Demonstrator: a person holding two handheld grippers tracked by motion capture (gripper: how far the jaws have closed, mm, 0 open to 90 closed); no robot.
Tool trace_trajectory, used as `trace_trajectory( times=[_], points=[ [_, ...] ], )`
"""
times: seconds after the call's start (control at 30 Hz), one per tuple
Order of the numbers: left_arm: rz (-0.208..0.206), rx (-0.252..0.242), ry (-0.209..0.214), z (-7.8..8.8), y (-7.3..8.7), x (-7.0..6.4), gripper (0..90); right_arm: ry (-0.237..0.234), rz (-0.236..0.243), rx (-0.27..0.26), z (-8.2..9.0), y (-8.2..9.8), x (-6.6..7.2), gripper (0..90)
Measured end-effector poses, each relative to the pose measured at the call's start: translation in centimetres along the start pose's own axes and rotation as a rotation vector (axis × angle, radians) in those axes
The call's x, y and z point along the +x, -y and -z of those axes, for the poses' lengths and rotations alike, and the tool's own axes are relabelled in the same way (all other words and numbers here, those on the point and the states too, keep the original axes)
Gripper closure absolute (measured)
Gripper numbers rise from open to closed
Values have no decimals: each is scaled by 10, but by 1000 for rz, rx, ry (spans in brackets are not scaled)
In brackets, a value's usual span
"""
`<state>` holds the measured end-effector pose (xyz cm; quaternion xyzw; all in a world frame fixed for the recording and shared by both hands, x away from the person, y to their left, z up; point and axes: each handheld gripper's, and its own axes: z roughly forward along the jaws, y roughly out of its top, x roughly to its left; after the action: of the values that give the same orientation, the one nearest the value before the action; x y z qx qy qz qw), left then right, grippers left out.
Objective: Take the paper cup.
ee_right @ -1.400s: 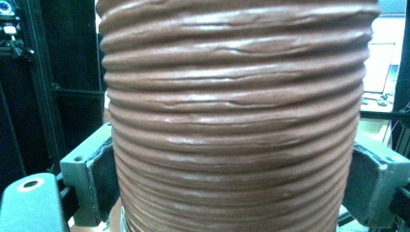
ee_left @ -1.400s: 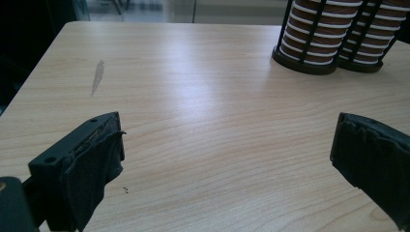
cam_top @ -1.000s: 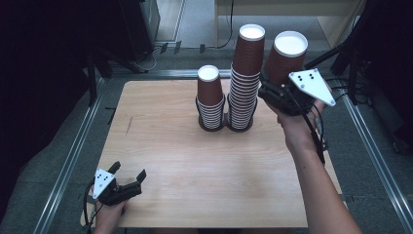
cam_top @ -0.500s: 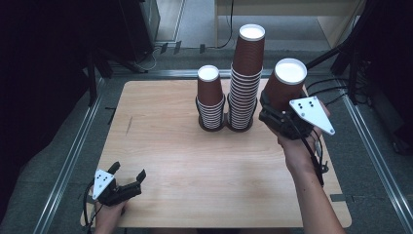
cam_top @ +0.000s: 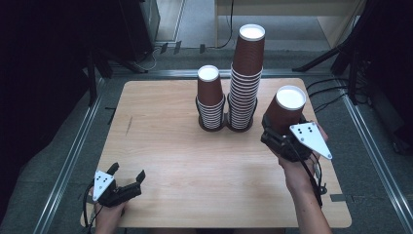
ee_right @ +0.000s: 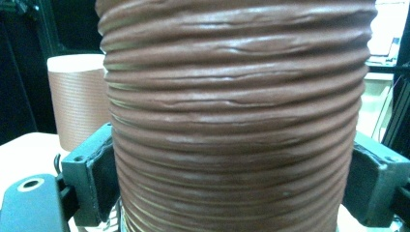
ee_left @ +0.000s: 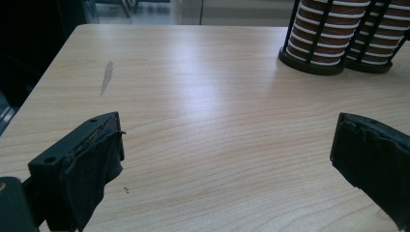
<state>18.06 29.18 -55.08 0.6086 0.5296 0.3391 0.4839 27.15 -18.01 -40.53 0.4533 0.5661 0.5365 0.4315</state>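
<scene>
Clamped around its ribbed wall, a brown paper cup (cam_top: 285, 113) was held upright above the table's (cam_top: 195, 165) right side by the right gripper (cam_top: 284, 139), apparently kept level for setting down; the left gripper (cam_top: 127, 184) was rested with jaws spread, idle.

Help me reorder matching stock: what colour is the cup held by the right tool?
Reddish brown with ridges, white inside; the cup shows best in the right gripper view.

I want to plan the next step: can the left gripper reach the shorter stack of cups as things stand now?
Probably yes. The left gripper is open and holds nothing, and bare table lies between it and the shorter stack; it is only far off.
</scene>
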Motion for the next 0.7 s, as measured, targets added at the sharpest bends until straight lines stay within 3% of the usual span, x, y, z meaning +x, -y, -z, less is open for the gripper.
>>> trace_trajectory(
  times=[0.23, 0.37, 0.47, 0.57, 0.7],
  points=[
    [5, -8, -43, 0, -3, 0, 0, -3, -18, 34, 6, 23, -3, 112],
    [-20, -5, -80, -1, -6, -4, 0, -10, -31, 37, 9, 36, -5, 112],
    [4, -26, -69, -3, -14, -12, 0, -13, -17, 63, 6, 40, -7, 111],
    [-18, -41, -69, -7, -25, -23, 0, -22, -37, 55, 6, 40, -7, 111],
    [-3, -37, -49, -19, -40, -35, 0, -52, -33, 61, 5, 44, -2, 108]
  ],
)
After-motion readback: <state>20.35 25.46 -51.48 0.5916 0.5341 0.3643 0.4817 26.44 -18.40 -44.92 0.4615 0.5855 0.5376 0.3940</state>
